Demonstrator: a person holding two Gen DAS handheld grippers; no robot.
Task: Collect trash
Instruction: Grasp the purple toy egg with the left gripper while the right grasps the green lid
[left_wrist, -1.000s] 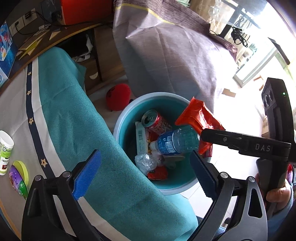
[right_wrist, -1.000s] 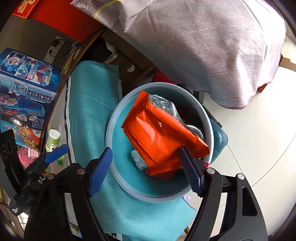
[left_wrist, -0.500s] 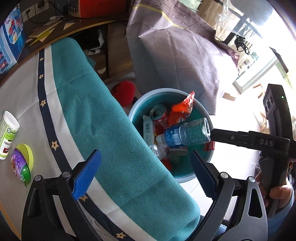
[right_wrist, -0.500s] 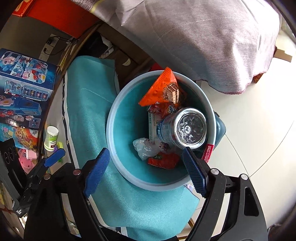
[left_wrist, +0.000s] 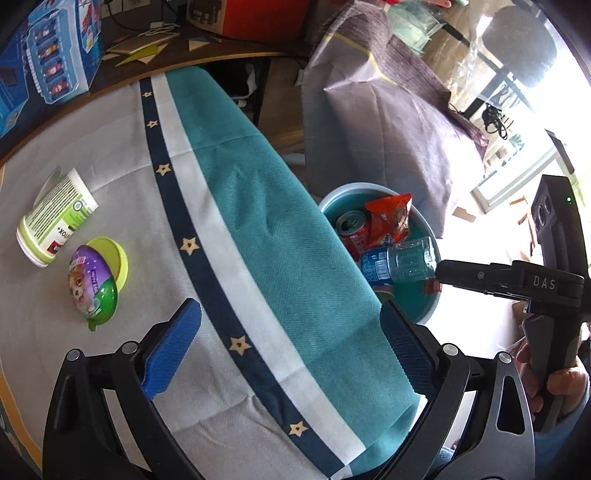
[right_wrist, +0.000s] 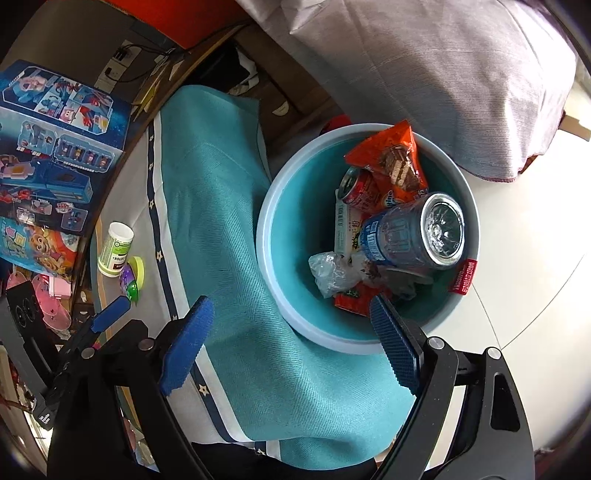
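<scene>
- Right gripper (right_wrist: 291, 347), black frame with blue ribbed pads, hung above the near rim of the round pale-blue plastic bin with a teal interior (right_wrist: 273, 206); its jaws stood wide and were opening, with nothing between the pads.
- Bin sat on the pale floor beside the table edge, just beyond the draped teal cloth with a navy star-patterned stripe (right_wrist: 221, 206).
- Bin contents: crumpled orange foil snack wrapper (right_wrist: 391, 162) leaning at the far side; red drink can (right_wrist: 360, 190) next to it; clear plastic bottle with a blue label (right_wrist: 410, 232) lying on top, base toward the camera; crumpled clear plastic film (right_wrist: 330, 273) and a flat white carton (right_wrist: 345, 225) underneath.
- Left gripper (left_wrist: 291, 347), of the same build, hovered over the cloth on the table; fingers apart, empty.
- On the grey tabletop left of the stripe: white cylindrical tub with a green label (left_wrist: 55, 218) lying on its side, and just beside it a purple-and-green plastic egg capsule with a yellow-green rim (left_wrist: 98, 282).
- Large blue printed toy box (left_wrist: 44, 59) stood at the far end of the table.
- In the left wrist view, a hand (left_wrist: 554, 387) gripped the right gripper's black handle at the right edge.
</scene>
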